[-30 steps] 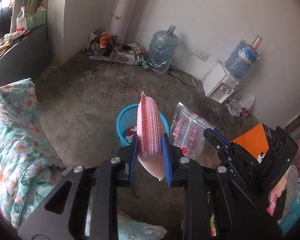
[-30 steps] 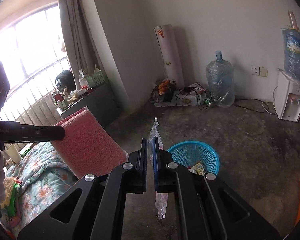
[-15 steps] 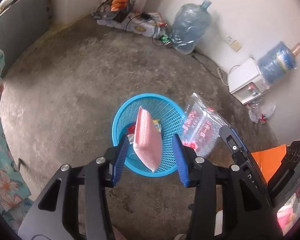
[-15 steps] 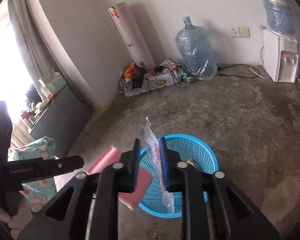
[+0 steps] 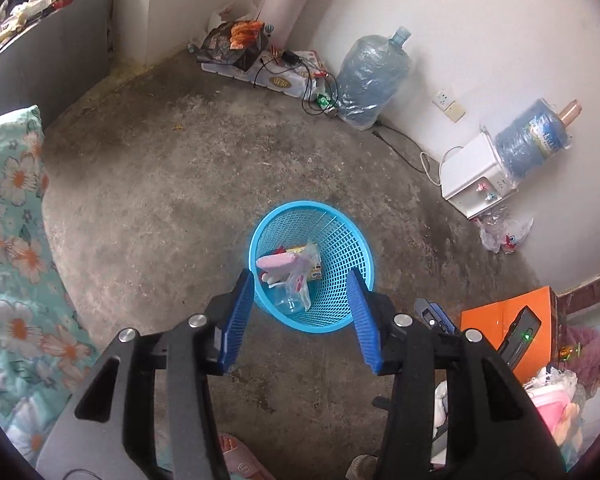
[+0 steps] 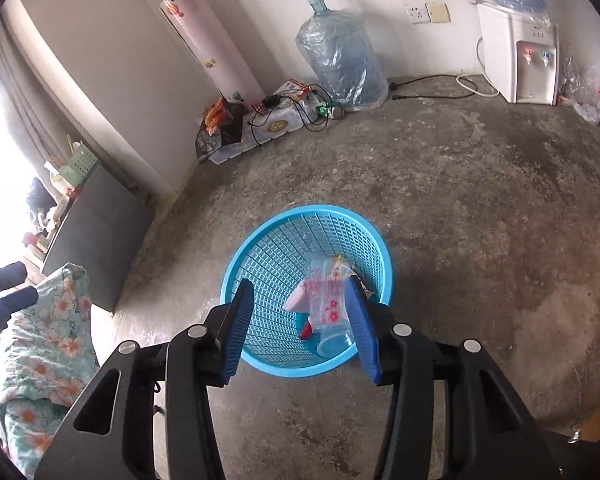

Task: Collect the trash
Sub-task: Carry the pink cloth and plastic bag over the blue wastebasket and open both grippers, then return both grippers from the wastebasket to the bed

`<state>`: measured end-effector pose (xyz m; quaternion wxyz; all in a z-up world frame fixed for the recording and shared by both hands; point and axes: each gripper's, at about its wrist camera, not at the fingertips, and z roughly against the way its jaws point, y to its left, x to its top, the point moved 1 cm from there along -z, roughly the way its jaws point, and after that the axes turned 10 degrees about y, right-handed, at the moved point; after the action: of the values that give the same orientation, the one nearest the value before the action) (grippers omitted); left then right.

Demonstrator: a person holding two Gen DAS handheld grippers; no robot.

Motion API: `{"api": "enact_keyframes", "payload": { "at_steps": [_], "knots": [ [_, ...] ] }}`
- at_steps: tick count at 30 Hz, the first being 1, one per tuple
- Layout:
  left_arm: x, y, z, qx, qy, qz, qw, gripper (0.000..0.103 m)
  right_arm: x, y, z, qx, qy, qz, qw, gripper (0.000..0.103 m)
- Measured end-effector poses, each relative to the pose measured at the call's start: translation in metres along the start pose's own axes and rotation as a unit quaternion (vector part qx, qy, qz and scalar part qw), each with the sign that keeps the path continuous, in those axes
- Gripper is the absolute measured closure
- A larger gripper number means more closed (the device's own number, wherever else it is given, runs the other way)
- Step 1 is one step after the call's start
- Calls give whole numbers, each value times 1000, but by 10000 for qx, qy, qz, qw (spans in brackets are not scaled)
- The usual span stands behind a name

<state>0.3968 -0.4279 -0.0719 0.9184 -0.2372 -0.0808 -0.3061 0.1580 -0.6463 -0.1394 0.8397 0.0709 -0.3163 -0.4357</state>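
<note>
Blue plastic mesh basket (image 5: 352, 256) on the concrete floor (image 5: 160, 184) holds your pink sponge (image 5: 278, 262) and clear printed bag (image 6: 326, 300). Your left gripper (image 5: 302, 286) and right gripper (image 6: 300, 294) hover above it, jaws opening, nothing between them.

A lived-in room of a modest home, serving as bedroom and storage at once.

A floral quilt (image 5: 12, 248) is lying at the edge of a bare concrete floor (image 5: 160, 184). A water dispenser (image 6: 516, 60) is standing against the white wall near a wall socket (image 6: 417, 14), with a spare water jug (image 6: 340, 60) wrapped in plastic sitting nearby. Snack bags (image 6: 220, 128) and tangled cables (image 6: 292, 108) are piling up in the corner beside a rolled mat (image 6: 208, 44), and a blue mesh wastebasket (image 6: 260, 248) is holding household scraps.
</note>
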Motion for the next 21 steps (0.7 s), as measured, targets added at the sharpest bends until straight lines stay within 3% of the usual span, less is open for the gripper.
{"api": "enact_keyframes", "payload": {
  "at_steps": [5,9,13,17,21],
  "knots": [
    [-47,15,119,-107,-614,-159,9979,58,-6,56,66,381,-406,670,9962,37],
    [-111,47,221,51,-1175,-86,9930,54,-25,115,128,989,-778,1502,9806,27],
    [-196,85,317,331,-1929,241,9804,47,-61,174,185,1667,-1020,2494,9485,7],
    [-290,118,384,610,-2631,680,9604,43,-107,223,222,2157,-965,3176,9183,6],
    [-370,147,409,746,-2978,1214,9439,42,-154,264,238,2865,-350,3624,8862,6]
  ]
}}
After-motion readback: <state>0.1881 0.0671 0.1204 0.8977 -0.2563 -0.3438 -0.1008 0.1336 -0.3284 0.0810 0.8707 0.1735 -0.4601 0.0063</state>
